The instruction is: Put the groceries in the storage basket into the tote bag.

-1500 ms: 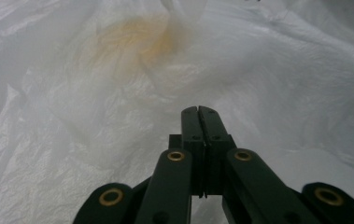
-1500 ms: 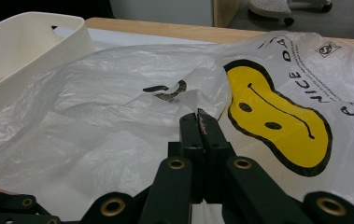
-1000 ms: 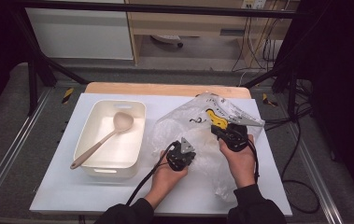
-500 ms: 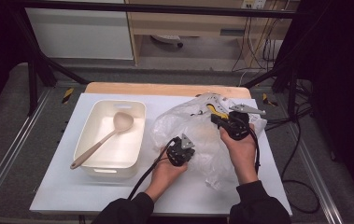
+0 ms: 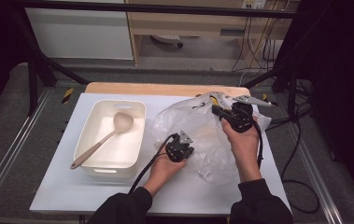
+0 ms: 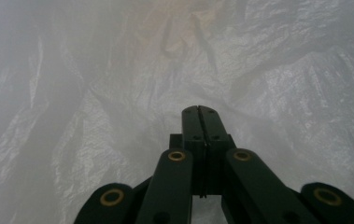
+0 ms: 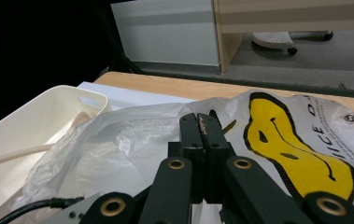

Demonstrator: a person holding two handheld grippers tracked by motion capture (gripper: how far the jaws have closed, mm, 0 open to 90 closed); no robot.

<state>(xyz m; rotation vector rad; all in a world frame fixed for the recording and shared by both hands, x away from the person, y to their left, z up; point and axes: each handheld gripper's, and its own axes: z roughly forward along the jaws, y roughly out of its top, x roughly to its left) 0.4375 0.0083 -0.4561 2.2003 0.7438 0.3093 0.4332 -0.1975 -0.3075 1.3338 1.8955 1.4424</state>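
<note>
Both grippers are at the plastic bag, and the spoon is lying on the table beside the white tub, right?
Not quite. The spoon lies inside the white tub, bowl end toward the far wall, not on the table beside it; the high view shows this. The rest holds: the left gripper and the right gripper are both at the plastic bag.
</note>
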